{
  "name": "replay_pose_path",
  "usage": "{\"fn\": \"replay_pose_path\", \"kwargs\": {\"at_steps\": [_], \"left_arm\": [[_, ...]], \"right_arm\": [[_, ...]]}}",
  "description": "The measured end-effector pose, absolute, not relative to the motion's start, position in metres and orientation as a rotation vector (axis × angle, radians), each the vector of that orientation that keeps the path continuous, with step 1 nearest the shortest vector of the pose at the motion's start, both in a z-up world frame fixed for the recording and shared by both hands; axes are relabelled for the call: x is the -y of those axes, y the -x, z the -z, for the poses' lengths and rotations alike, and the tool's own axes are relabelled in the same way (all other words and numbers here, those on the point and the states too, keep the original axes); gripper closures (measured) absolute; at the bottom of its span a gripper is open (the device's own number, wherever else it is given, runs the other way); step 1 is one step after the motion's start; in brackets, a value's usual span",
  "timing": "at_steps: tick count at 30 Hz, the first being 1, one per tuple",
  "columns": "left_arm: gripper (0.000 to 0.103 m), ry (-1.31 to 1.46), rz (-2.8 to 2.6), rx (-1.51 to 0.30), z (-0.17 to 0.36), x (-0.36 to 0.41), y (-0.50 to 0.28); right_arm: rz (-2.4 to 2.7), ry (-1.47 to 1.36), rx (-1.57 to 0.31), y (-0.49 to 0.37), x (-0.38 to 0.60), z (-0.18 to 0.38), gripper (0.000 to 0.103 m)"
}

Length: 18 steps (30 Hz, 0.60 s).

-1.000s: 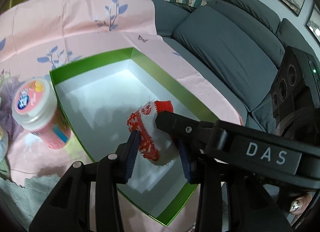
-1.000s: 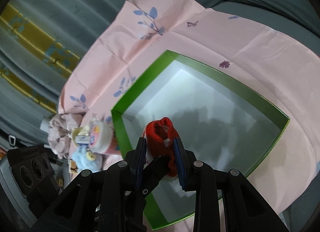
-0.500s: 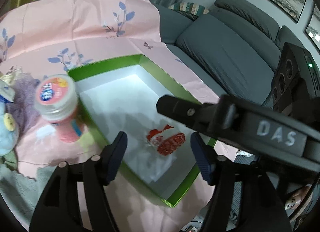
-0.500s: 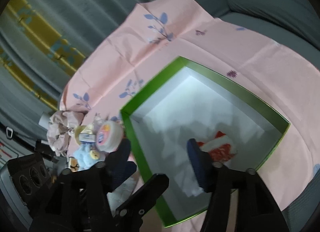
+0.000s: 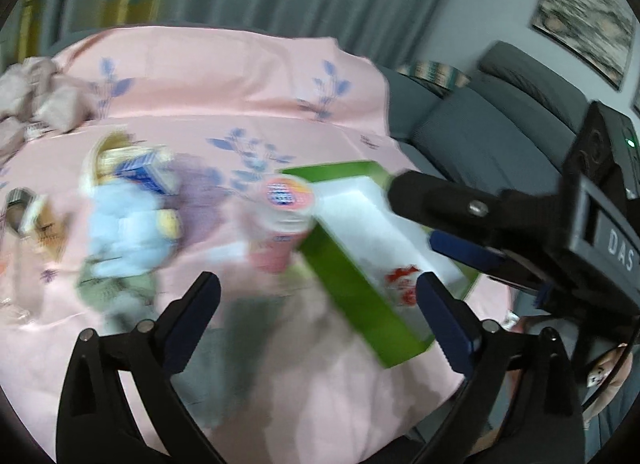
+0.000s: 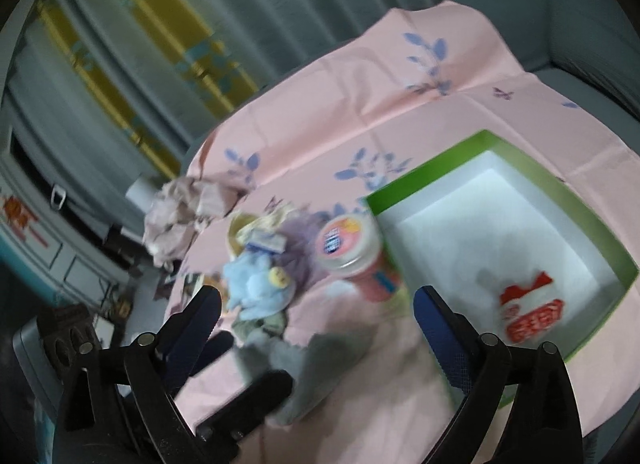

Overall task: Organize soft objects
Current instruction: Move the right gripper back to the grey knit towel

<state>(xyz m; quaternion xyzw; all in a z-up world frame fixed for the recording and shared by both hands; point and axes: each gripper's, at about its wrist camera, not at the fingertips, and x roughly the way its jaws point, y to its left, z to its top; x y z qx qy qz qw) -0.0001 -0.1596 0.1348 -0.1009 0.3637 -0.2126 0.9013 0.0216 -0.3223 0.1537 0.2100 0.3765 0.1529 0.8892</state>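
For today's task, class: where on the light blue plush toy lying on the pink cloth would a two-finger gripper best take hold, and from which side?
Grip the blue plush toy across its rounded body, coming from above. It lies low on the pink cloth, with a tub close beside it and small items behind, so a top approach probably avoids them. Blur hides finer details.

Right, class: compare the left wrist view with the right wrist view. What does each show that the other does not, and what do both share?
Only the left wrist view shows the framed picture on the wall and the grey sofa's backrest.

Only the right wrist view shows the yellow-patterned curtain and the grey drawer unit.

Both show the pink cloth, the green box with the red-and-white soft item lying inside, the pink jar, the blue plush toy, and an open, empty gripper: left gripper, right gripper.
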Motion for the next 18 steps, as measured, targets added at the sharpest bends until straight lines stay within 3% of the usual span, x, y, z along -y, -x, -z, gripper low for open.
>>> {"fn": "replay_pose_path", "kwargs": {"at_steps": [8, 14, 18], "left_arm": [[0.003, 0.262, 0.264, -0.777, -0.109, 0.087, 0.01], [0.004, 0.308, 0.219, -0.849, -0.064, 0.068, 0.016], [0.016, 0.351, 0.24, -0.889, -0.038, 0.066, 0.018]], "right_arm": [[-0.397, -0.303, -0.898, -0.025, 0.263, -0.136, 0.005], [-0.401, -0.255, -1.053, -0.044, 0.229, -0.091, 0.005], [-0.395, -0.259, -1.145, -0.055, 0.222, -0.06, 0.005]]}}
